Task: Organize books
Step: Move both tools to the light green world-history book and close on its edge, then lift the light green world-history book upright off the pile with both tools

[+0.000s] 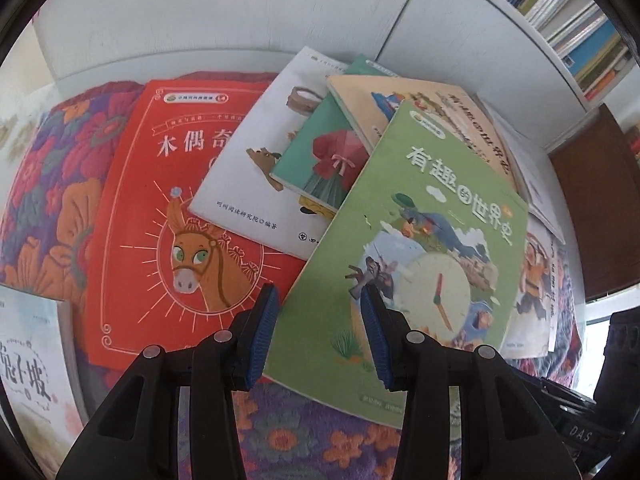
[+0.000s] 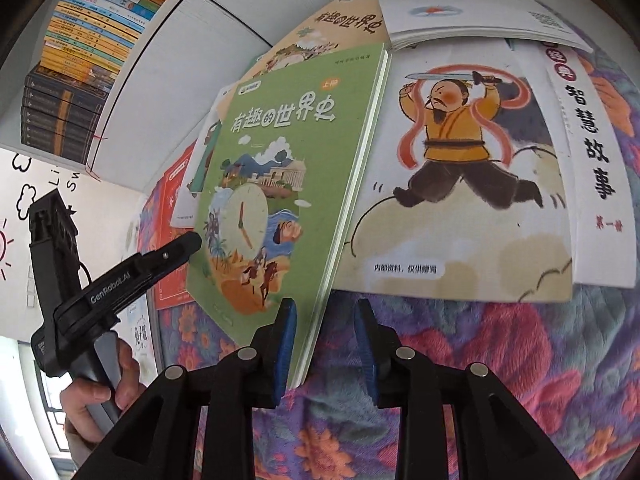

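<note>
Your left gripper [image 1: 320, 312] and right gripper [image 2: 326, 334], ribbed blue pads, both gape narrowly, gripping nothing. The glossy green rectangular paperback [image 1: 408, 240] tops the heap on the nubby floral blanket [image 2: 520, 380].

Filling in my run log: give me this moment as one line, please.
stage: approach | target: green book atop pile | left hand-held gripper: open, over it | right hand-held gripper: open, at its edge | nothing held

Eight loose books [image 1: 424, 248] lie on the floral cloth [image 1: 60, 184], with two grippers [image 1: 320, 320] above.
</note>
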Motion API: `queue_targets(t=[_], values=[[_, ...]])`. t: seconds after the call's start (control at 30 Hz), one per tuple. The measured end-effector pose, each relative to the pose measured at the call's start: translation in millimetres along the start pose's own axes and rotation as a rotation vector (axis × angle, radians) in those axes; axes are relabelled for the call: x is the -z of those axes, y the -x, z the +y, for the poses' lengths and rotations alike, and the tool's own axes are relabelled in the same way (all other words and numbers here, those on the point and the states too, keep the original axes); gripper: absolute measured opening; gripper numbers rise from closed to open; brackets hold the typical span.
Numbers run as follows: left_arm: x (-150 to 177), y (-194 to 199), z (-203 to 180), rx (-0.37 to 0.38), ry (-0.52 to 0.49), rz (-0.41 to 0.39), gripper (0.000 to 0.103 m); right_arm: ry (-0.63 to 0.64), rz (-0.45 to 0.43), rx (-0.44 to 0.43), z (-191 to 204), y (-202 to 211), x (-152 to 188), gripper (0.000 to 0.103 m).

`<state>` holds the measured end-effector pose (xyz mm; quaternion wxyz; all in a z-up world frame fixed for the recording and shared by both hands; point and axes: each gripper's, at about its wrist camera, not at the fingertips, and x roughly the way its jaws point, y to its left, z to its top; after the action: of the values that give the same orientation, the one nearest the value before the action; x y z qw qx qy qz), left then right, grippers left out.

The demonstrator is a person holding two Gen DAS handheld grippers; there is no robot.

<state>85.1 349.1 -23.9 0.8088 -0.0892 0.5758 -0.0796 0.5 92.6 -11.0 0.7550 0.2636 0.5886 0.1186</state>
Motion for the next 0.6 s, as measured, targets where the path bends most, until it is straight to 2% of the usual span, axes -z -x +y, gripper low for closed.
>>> queue_targets(t=[0.13,0.27,0.3,0.6], values=[[0,-5,-6,-0.011,-0.015,0.004,0.041,0.002,0.033,-0.033,0,-11,-2,0.029],[4,-6,-11,0.013,-0.017,0.028,0.041,0.015,0.057,-0.058,3,-18,-2,0.029],[6,-6,-13,0.009,-0.02,0.027,0.041,0.02,0.064,-0.065,4,-19,-2,0.032],[37,2,-21,-0.013,-0.014,0.054,0.041,0.051,0.087,-0.04,0,-16,1,0.032]])
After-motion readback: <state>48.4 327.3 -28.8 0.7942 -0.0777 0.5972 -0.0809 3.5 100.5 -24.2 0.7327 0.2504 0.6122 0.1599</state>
